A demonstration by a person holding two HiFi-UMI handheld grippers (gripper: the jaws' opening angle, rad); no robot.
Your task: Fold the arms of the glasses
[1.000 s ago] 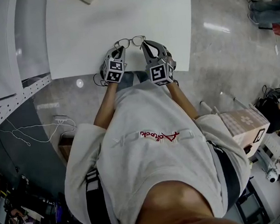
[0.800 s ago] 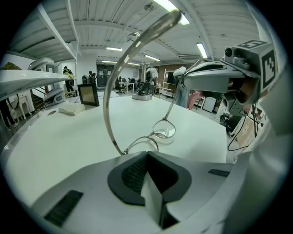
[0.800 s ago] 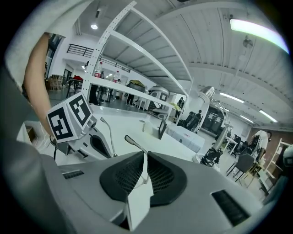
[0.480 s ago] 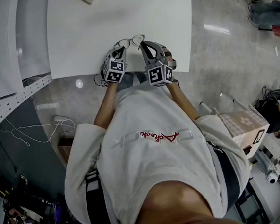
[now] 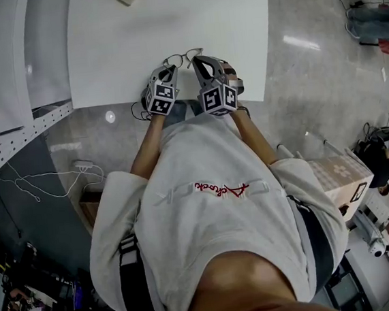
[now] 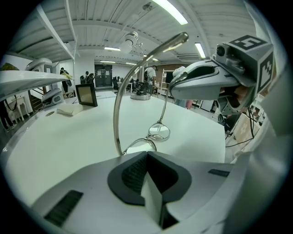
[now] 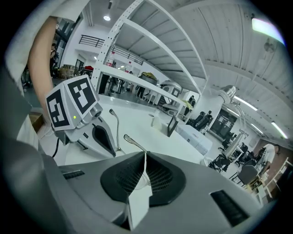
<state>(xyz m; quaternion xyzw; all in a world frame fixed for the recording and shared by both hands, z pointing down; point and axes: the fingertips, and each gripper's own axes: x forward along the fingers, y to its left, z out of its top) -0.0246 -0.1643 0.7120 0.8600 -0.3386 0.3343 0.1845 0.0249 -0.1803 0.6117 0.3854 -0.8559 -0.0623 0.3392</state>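
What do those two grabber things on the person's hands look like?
The left gripper and right gripper are smooth grey plastic, tapering like beaks. Their pads are black and ribbed. Each carries a cube of black-and-white square markers; a green light glows on the left one. The person wears a light grey top whose sleeves leave the forearms bare.

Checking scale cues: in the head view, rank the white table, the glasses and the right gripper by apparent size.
Largest: white table
Middle: right gripper
Smallest: glasses, just thin wire frames
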